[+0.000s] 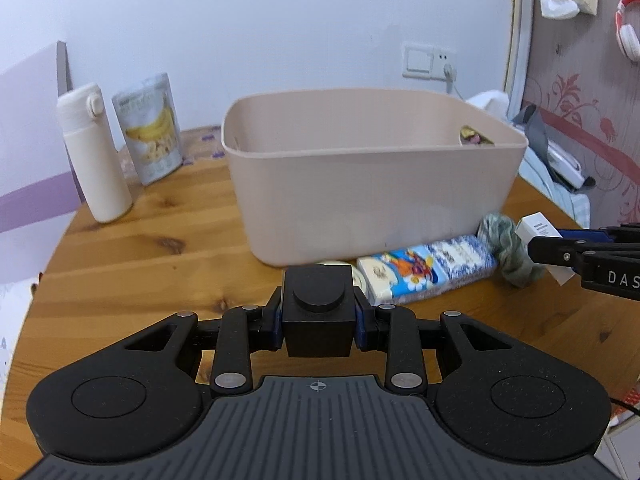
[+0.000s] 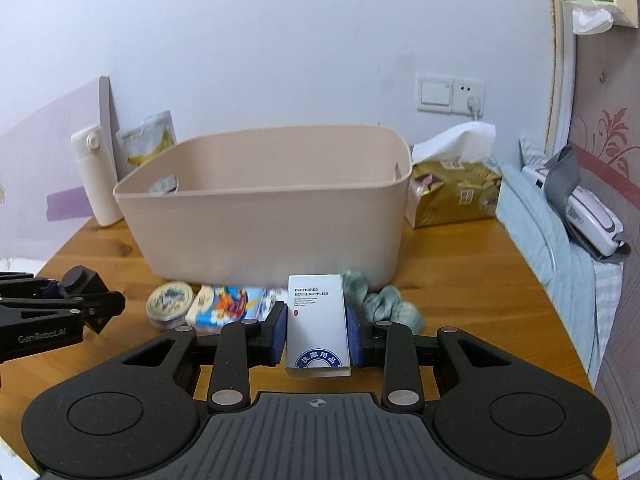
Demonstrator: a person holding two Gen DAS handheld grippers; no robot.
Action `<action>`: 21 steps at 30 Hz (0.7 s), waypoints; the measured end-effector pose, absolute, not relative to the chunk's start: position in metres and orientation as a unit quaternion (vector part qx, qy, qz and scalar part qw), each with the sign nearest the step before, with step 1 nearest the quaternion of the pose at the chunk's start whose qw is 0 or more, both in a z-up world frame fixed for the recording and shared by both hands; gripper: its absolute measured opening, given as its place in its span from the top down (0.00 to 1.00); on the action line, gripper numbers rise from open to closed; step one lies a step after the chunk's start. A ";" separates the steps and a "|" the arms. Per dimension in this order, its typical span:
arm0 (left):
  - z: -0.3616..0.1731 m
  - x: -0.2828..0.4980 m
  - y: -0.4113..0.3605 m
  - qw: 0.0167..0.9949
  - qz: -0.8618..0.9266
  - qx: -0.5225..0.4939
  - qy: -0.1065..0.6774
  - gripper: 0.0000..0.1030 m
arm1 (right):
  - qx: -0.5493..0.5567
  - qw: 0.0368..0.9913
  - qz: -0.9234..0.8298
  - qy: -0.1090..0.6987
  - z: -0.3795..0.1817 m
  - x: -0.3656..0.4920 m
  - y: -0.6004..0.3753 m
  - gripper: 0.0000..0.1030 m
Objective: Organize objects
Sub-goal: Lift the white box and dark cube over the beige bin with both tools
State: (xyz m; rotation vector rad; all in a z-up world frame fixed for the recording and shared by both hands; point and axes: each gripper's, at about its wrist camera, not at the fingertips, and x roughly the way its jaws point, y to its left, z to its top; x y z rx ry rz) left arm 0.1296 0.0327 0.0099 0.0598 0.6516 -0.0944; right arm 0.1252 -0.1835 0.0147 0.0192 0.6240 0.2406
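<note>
A beige plastic bin [image 1: 372,184] [image 2: 272,216] stands on the round wooden table [image 1: 152,256]. My left gripper [image 1: 319,316] is shut on a black square box with a round knob [image 1: 319,312] [image 2: 82,280], held in front of the bin. My right gripper [image 2: 318,328] is shut on a white hotel-supplies box [image 2: 318,320] [image 1: 538,232], also before the bin. Along the bin's front wall lie a round tin [image 2: 170,304], a colourful tissue pack [image 1: 416,276] [image 2: 228,304] and a green scrunchie [image 1: 504,248] [image 2: 384,304].
A cream flask [image 1: 94,152] [image 2: 96,172] and a banana snack pouch [image 1: 150,128] stand at the back left. A gold tissue pack [image 2: 456,192] sits right of the bin. Beyond the table's right edge is a bed with a white device [image 2: 580,212].
</note>
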 end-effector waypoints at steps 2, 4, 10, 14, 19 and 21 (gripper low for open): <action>0.016 0.130 0.033 0.948 -0.046 0.033 0.312 0.69 | 0.010 0.947 0.118 0.299 0.020 0.126 -0.183 0.71; 0.022 0.131 0.033 0.951 -0.048 0.037 0.304 0.69 | 0.008 0.949 0.117 0.293 0.025 0.127 -0.183 0.71; 0.041 0.138 0.035 0.957 -0.050 0.038 0.282 0.69 | 0.012 0.954 0.114 0.277 0.037 0.134 -0.186 0.71; 0.051 0.144 0.035 0.960 -0.049 0.039 0.271 0.69 | 0.014 0.958 0.109 0.266 0.046 0.140 -0.189 0.71; 0.060 0.159 0.038 0.963 -0.047 0.038 0.264 0.69 | 0.018 0.961 0.098 0.259 0.054 0.152 -0.194 0.71; 0.063 0.167 0.038 0.963 -0.047 0.041 0.261 0.69 | 0.020 0.962 0.092 0.257 0.057 0.157 -0.196 0.71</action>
